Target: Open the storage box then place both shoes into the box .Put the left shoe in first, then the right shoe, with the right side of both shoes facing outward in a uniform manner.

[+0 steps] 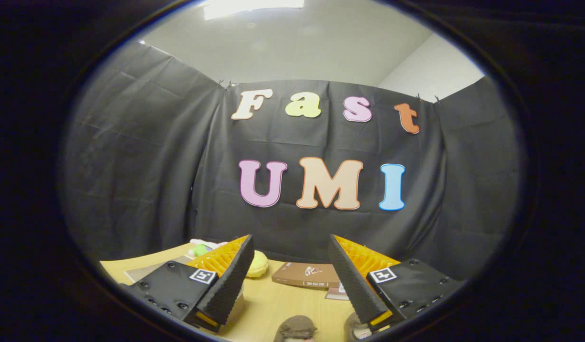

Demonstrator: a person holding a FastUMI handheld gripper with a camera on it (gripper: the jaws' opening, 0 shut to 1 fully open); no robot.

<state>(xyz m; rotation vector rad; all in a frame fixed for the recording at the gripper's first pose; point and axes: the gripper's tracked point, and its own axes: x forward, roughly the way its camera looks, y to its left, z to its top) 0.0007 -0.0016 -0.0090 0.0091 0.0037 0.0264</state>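
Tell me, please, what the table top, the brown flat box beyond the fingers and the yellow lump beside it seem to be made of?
Table top: pale wood or wood-look laminate, smooth and matte, with no clear grain visible.
Brown flat box: probably cardboard, judging by its crisp edges and dull printed face.
Yellow lump: likely soft foam or plush, being rounded and dimpled; too small to tell.
The hand-held gripper is open, holding nothing.
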